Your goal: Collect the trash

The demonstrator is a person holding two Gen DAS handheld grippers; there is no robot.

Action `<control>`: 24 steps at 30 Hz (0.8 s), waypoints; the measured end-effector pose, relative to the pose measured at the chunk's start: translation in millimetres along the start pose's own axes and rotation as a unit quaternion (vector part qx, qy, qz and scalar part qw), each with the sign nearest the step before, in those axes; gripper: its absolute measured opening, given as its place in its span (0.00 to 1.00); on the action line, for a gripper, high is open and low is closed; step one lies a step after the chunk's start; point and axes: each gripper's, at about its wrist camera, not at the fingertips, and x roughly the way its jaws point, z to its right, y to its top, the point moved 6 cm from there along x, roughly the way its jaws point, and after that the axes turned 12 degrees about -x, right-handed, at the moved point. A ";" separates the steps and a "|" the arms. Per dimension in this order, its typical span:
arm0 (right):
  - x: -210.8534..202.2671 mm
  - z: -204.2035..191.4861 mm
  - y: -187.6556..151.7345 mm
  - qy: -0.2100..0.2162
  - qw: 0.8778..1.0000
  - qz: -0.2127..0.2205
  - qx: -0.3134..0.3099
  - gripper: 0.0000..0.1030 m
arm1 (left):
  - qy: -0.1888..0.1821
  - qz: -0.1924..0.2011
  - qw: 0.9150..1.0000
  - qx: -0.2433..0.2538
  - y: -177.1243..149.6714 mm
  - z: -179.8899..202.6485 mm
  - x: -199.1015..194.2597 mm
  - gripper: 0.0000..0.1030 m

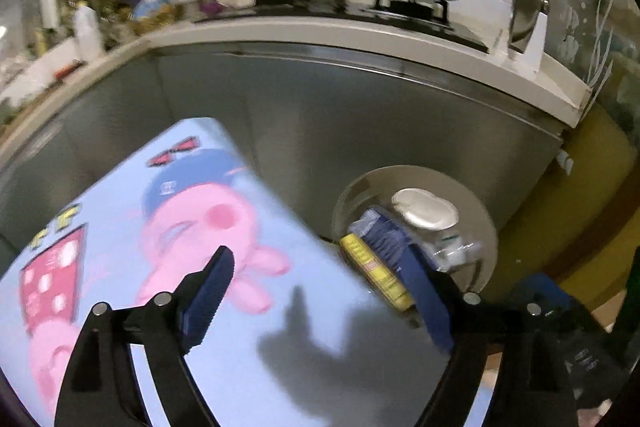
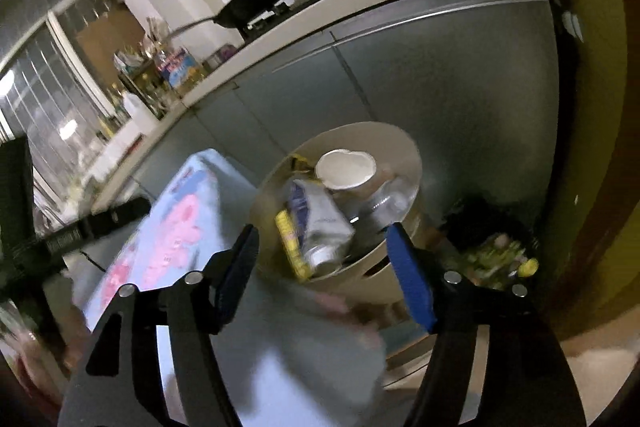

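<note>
Though both views are smeared with blur, I can make out the bin (image 2: 404,163), a round, pale, smooth-walled tub beside a low table (image 1: 224,307) and in front of grey metal cabinet doors (image 1: 360,115). The trash already sits inside it: a crumpled white cup (image 2: 346,169), a blue-and-white carton (image 2: 320,223), a narrow yellow box (image 2: 290,245) and what looks like a clear, crinkled bottle (image 2: 390,201).

My left claw (image 1: 326,283) is spread wide and empty, over the table edge next to the bin. My right claw (image 2: 326,259) is also open and empty, with the bin's near rim showing between its fingers.

As I judge it, the chief risk is knocking the bin: it looks light, and a finger catching the rim could tip it and spill the load. The yellow box leans at the rim and could slide out if jolted.

The table wears a glossy, light blue cover printed with a pink cartoon pig. The fingers (image 1: 208,295) have ridged blue pads on black arms.
</note>
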 end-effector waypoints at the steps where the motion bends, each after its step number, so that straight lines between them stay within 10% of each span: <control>1: -3.9 -5.6 -2.6 0.006 1.000 0.001 0.006 0.69 | 0.011 0.009 1.000 0.000 -4.3 -7.4 -8.7 0.84; 12: -38.2 -62.7 -14.8 0.055 0.998 -0.001 0.021 0.75 | 0.046 0.064 0.996 -0.028 -34.5 -68.1 -87.9 0.96; 24: -100.2 -130.7 -21.1 0.004 0.995 0.067 -0.068 0.94 | 0.046 0.087 0.994 -0.056 -45.0 -96.8 -131.6 0.96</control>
